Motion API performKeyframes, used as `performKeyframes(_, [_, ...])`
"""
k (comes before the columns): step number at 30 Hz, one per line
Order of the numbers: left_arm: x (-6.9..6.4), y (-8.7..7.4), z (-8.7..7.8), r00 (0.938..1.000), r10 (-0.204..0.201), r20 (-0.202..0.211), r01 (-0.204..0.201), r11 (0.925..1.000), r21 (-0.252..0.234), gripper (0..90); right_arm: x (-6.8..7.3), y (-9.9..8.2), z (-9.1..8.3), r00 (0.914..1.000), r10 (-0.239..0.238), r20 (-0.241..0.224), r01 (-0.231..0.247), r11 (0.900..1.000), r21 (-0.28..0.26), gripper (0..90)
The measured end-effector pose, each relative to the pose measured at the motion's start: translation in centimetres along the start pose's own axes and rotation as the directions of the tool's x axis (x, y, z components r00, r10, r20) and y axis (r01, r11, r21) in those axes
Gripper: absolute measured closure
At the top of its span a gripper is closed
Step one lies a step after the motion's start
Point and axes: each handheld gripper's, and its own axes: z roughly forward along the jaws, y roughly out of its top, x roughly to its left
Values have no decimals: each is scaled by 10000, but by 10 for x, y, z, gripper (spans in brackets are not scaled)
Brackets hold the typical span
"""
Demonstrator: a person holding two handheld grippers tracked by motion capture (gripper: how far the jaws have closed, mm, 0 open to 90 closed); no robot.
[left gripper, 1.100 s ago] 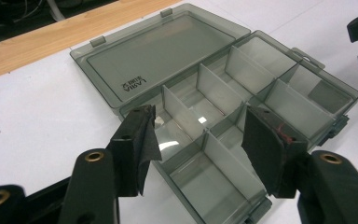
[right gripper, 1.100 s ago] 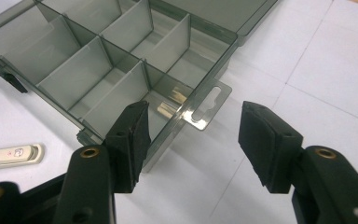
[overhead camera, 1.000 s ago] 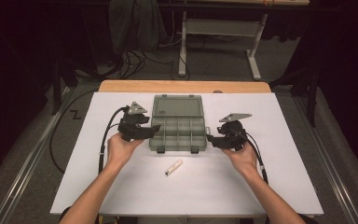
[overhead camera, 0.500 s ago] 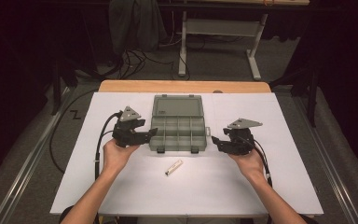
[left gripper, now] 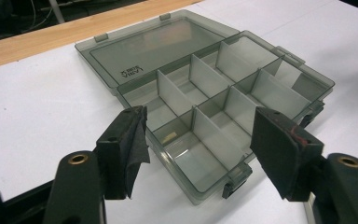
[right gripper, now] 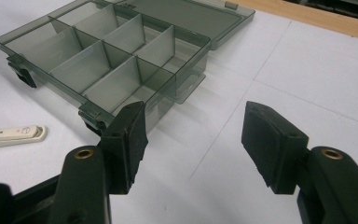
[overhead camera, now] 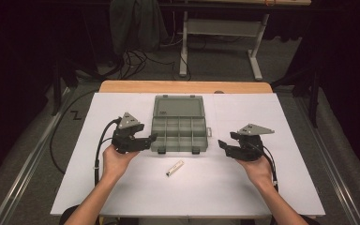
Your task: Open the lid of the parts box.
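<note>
You hold the left gripper and right gripper either side of the open organiser box mid-table, jaws just opened wide and empty, probably to free it.

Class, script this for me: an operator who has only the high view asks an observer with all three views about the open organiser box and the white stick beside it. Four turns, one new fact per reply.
Operator: From above I see the box lying open. Is there any marking on its lid?
Observer: Yes. In the left gripper view the lid carries small lettering near the corner by the hinge.
Operator: And the white stick in front of the box, is it plain?
Observer: No. The right gripper view shows dark print along it, too small to read.
</note>
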Motion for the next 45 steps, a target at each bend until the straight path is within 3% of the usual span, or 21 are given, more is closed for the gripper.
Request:
performKeyframes(5, [-1,-6,-6,9999,-27,-152,22,9995,-306,353,0,-3,-5,10000,-67,-38,66,9997,-244,415])
performKeyframes(25, [-3,-30,-22,9990,-308,-316,269,9927,-1172,353,-8,-30,-28,9989,441,-143,-454,9938,-1017,399])
performKeyframes(30, [-2,-37,-27,9986,-428,-307,382,9897,-1378,353,-13,-38,-34,9971,738,-187,-756,9891,-1264,391])
performKeyframes(45, [-6,-56,-35,9966,-585,-587,464,9808,-1892,349,-15,-60,-50,9961,845,-261,-880,9765,-1969,366])
